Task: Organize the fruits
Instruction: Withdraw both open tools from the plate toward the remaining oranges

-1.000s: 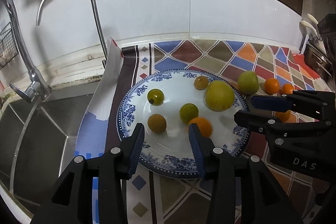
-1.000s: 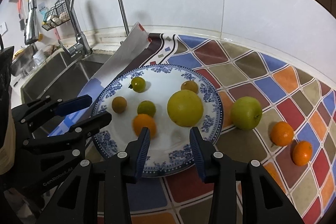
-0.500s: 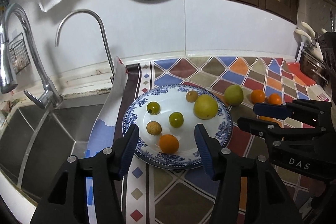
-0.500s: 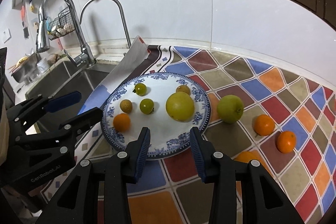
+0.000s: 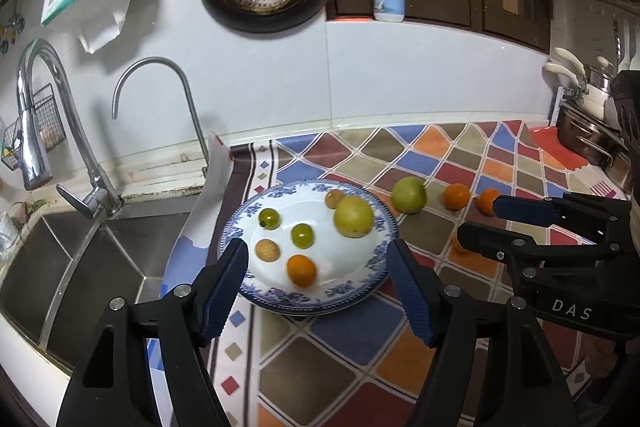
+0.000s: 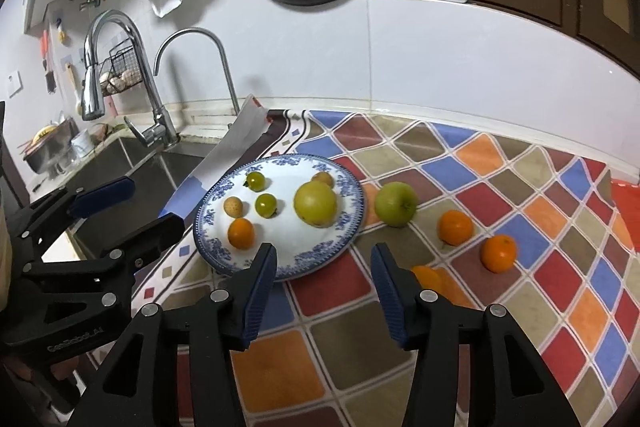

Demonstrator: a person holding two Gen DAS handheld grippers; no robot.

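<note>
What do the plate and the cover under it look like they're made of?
Plate: likely glazed ceramic; white, blue floral rim, soft sheen.
Counter cover: looks like a thin printed vinyl or oilcloth sheet; its diamond pattern ripples and its sink-side edge curls up. Exact material unclear.

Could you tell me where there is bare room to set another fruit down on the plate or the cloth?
On the plate, the white patch in front of the large yellow fruit, right of the orange, is free; its far half is crowded. The patterned cloth behind the green apple is bare; the strip right of the plate holds the oranges.
</note>
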